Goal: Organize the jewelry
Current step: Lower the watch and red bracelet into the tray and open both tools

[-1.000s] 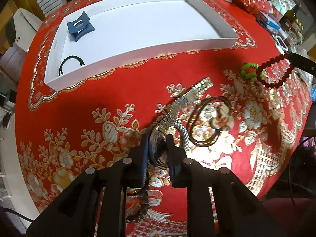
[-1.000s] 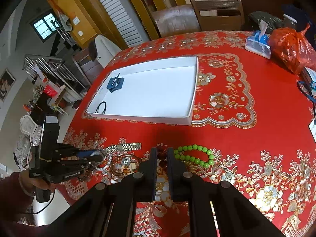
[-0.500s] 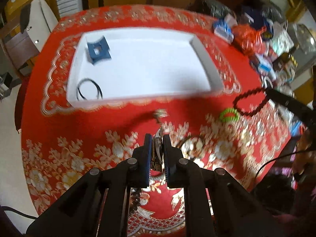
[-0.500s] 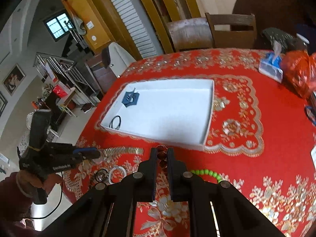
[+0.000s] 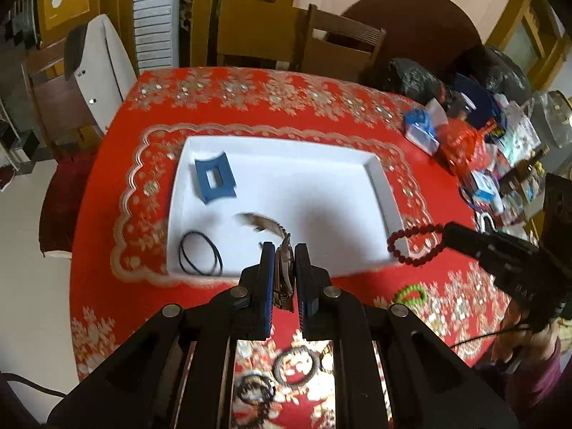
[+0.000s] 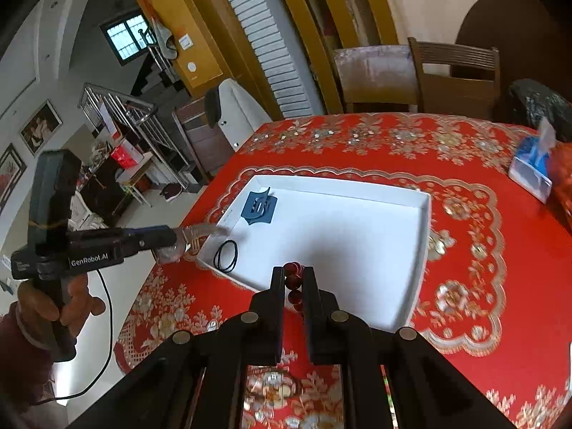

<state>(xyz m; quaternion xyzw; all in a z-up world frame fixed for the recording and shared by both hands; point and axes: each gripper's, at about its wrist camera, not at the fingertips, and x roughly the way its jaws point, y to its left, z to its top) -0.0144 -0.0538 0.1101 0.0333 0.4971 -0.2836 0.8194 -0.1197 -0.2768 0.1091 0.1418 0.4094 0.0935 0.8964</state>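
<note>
My left gripper point(image 5: 284, 250) is shut on a silver metal watch point(image 5: 283, 268). The watch band point(image 5: 261, 221) swings blurred over the near part of the white tray point(image 5: 386, 193). My right gripper point(image 6: 293, 273) is shut on a dark red bead bracelet point(image 6: 293, 286) above the tray's near rim point(image 6: 425, 236). In the left wrist view the bracelet point(image 5: 411, 246) hangs as a loop at the tray's right corner. A blue hair claw point(image 5: 214, 178) and a black hair tie point(image 5: 200, 254) lie in the tray. In the right wrist view the left gripper point(image 6: 168, 239) holds the watch point(image 6: 200, 232) beside the tray's left corner.
A green bead bracelet point(image 5: 411, 293) and dark bracelets point(image 5: 293, 361) lie on the red patterned cloth near me. A tissue pack point(image 6: 529, 175), a red bag point(image 5: 464, 143) and assorted clutter fill the table's right side. Wooden chairs point(image 6: 454, 78) stand behind the table.
My left gripper lifted the watch off the cloth and carried it up towards the tray. My right gripper brought the red beads from above the green bracelet to the tray's near rim.
</note>
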